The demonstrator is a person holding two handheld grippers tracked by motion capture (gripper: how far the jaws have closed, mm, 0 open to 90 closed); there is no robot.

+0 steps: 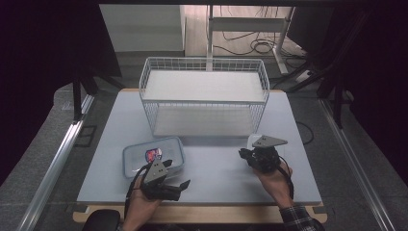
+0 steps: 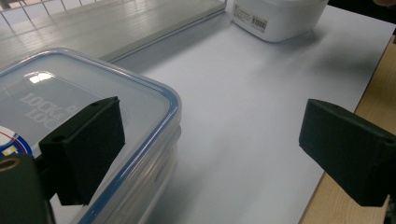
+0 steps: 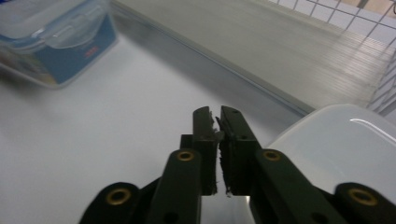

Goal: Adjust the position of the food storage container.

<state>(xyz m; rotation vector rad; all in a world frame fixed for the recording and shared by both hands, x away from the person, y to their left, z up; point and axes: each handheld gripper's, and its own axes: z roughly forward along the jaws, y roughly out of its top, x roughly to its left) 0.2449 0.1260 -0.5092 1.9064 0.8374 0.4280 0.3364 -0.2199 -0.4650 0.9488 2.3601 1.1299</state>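
With the right gripper [image 3: 218,122] pinched shut on nothing, jaws pressed pad to pad, I'd say we're between grabs here rather than in the middle of one. Right beside those closed jaws, on their right in the right gripper view, is a white tub [image 3: 345,154] with a smooth domed top. Whether the gripper touches it I can't tell, but the jaws definitely aren't around it.

The left gripper [image 2: 210,154] is the opposite story: jaws spread wide, nothing between the pads. One jaw hangs over the corner of the clear lidded box [image 2: 107,116], the one with the blue seal; the other is out over bare worktop [image 2: 243,121]. So it's lined up near that box but not gripping it.

Taking the wire rack [image 1: 204,96] as the landmark: the clear box sits in front of its left end, the white tub in front of its right end, both down on the worktop, with the rack's shelves bare.

My guess is the step is loading containers onto the rack. Next move needs the right jaws opened again before they can take the tub, or the left ones shifted to straddle the box and squeeze.
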